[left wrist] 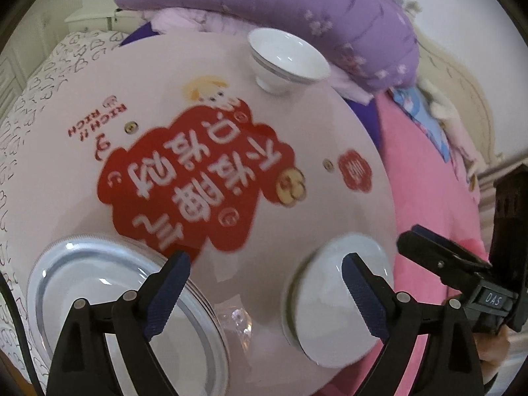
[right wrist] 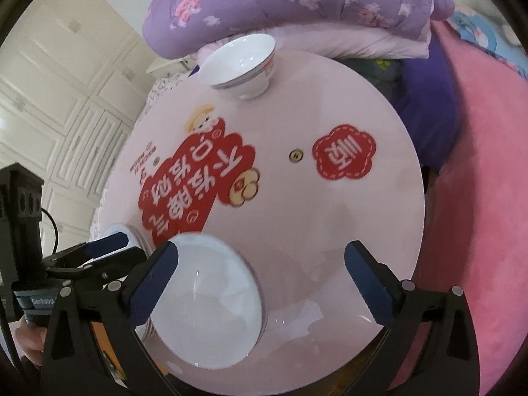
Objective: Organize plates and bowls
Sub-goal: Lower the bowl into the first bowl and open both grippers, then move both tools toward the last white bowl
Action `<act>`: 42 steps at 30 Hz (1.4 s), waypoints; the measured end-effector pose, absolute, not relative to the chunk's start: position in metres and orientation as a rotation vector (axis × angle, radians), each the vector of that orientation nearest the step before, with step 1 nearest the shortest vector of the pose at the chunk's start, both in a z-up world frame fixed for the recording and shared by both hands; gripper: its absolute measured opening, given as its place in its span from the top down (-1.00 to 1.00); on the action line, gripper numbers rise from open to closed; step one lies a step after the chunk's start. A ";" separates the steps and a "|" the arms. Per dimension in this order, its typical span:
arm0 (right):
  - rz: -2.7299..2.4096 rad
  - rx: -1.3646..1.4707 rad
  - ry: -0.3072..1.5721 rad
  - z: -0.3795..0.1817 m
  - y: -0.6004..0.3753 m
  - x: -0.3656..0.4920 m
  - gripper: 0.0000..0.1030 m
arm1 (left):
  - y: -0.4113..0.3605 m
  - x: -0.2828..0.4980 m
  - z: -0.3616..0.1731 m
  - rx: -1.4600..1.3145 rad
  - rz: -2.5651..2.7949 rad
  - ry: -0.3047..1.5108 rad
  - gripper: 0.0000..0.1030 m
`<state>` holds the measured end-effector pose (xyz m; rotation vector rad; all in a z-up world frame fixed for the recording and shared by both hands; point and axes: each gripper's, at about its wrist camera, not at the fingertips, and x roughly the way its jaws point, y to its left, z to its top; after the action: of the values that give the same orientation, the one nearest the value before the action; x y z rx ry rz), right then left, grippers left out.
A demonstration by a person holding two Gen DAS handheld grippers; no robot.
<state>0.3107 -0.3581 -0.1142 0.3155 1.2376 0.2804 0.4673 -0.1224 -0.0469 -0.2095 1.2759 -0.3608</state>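
Two bowls and one stack of plates are counted on the pink table: a footed bowl at 12 o'clock, a second bowl at 5 o'clock, the plates at 7 o'clock. The left gripper and right gripper are held low over the near edge, fingers spread, nothing pinched. Purple bedding is piled behind the table

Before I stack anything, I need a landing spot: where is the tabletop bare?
Free: the stretch between the far bowl and the small red sticker, and the right edge of the table. Crowded: the near edge, with the plate stack and near bowl.
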 end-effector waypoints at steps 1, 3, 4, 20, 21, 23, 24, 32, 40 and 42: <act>0.277 0.319 1.237 -0.115 -0.359 0.315 -0.98 | -0.119 0.472 -0.047 -0.216 -0.350 1.269 -0.76; 0.274 0.328 1.236 -0.117 -0.361 0.325 -0.98 | -0.114 0.484 -0.046 -0.228 -0.326 1.252 -0.77; 0.275 0.333 1.236 -0.117 -0.362 0.331 -0.98 | -0.111 0.492 -0.045 -0.237 -0.312 1.241 -0.77; 0.296 0.373 1.187 -0.113 -0.360 0.445 -0.98 | -0.113 0.599 -0.054 -0.267 -0.194 1.188 -0.86; 0.298 0.374 1.186 -0.114 -0.359 0.453 -0.98 | -0.116 0.605 -0.057 -0.267 -0.190 1.190 -0.86; 0.298 0.375 1.187 -0.117 -0.359 0.466 -0.98 | -0.121 0.621 -0.065 -0.268 -0.179 1.198 -0.86; 0.299 0.381 1.190 -0.120 -0.359 0.475 -0.98 | -0.123 0.629 -0.069 -0.270 -0.174 1.203 -0.86; 0.300 0.393 1.235 -0.142 -0.356 0.516 -0.84 | -0.142 0.675 -0.094 -0.275 -0.166 1.221 -0.86; 0.311 0.396 1.267 -0.161 -0.348 0.539 -0.56 | -0.154 0.712 -0.120 -0.290 -0.167 1.237 -0.82; 0.310 0.402 1.270 -0.164 -0.347 0.543 -0.49 | -0.157 0.718 -0.126 -0.297 -0.174 1.245 -0.77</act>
<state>0.5435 -0.3467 -0.1645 0.4025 1.2701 0.3103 0.7183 -0.1567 -0.1258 -0.2971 1.2447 -0.1738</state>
